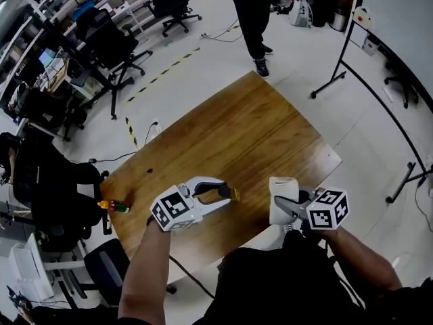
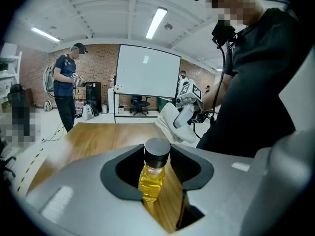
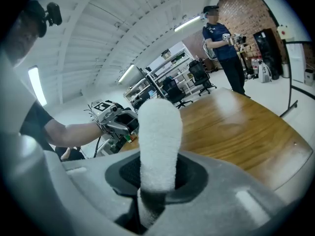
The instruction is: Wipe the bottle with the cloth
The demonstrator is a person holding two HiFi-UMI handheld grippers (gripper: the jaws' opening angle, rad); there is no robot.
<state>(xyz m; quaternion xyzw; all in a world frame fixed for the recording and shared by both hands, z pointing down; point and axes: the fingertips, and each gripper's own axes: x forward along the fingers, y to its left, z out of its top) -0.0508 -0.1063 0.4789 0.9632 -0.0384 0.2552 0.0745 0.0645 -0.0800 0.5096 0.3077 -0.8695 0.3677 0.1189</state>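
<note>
Left tool (image 1: 225,193): closed on the bottle (image 2: 150,180), its jaws pressing either side of the lower body, with the neck and cap sticking out past the tips.
Bottle: clear plastic, filled with yellow liquid and topped by a dark cap. It is held off the desk (image 1: 250,134), over the near edge, and its cap end points toward the right tool (image 1: 287,210).
Right tool: clamped on the cloth (image 3: 158,141), which fills the gap between its jaws.
Cloth: white and fluffy, folded into a thick pad that stands up out of the jaws. It is near the bottle but apart from it.
Desk: brown wood, set at an angle to the room.
Small orange and green item (image 1: 115,206): just off the desk's left corner; I cannot tell what it rests on.
Person (image 1: 252,19): standing on the floor beyond the desk's far corner.
Whiteboard (image 2: 147,77): upright on its stand, well beyond the desk.
</note>
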